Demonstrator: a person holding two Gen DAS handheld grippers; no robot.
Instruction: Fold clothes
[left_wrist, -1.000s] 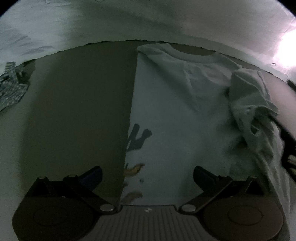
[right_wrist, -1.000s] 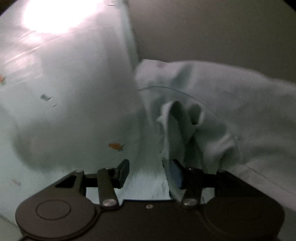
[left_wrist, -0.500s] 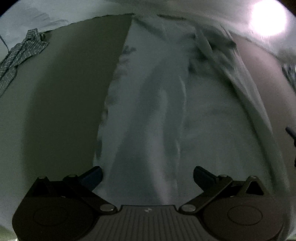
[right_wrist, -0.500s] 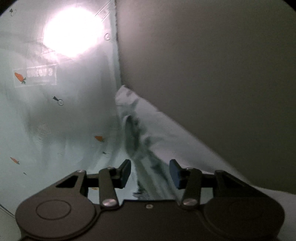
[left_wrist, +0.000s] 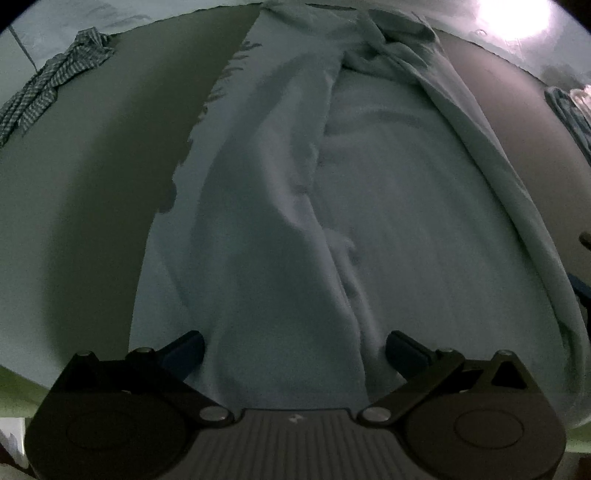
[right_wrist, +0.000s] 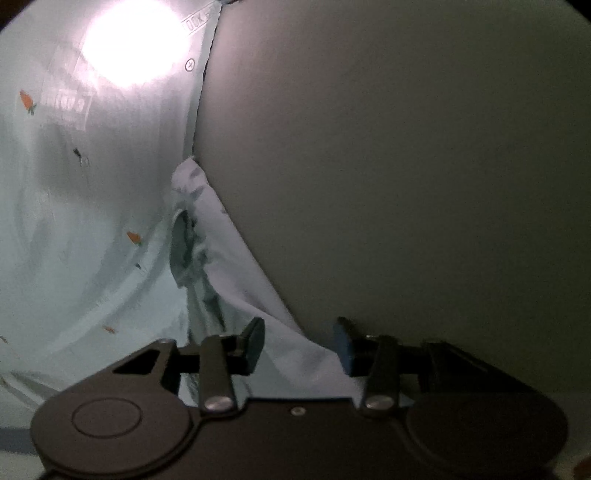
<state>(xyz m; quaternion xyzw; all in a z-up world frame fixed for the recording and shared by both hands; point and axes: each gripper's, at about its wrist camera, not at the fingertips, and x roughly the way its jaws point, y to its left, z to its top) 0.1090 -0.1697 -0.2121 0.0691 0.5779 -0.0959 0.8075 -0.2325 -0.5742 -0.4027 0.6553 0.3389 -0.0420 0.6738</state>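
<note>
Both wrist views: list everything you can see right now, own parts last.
white T-shirt: one, white, rumpled lengthwise on the mat.
grey mat: one, grey, under the shirt.
checked cloth: one, blue-white check, mat's far left edge.
carrot-print sheet: one, pale with orange carrots, beside the mat.
left tongs: one, black, open over the shirt.
right tongs: one, black, just been closing, shirt edge between the jaws, not pinched.
</note>
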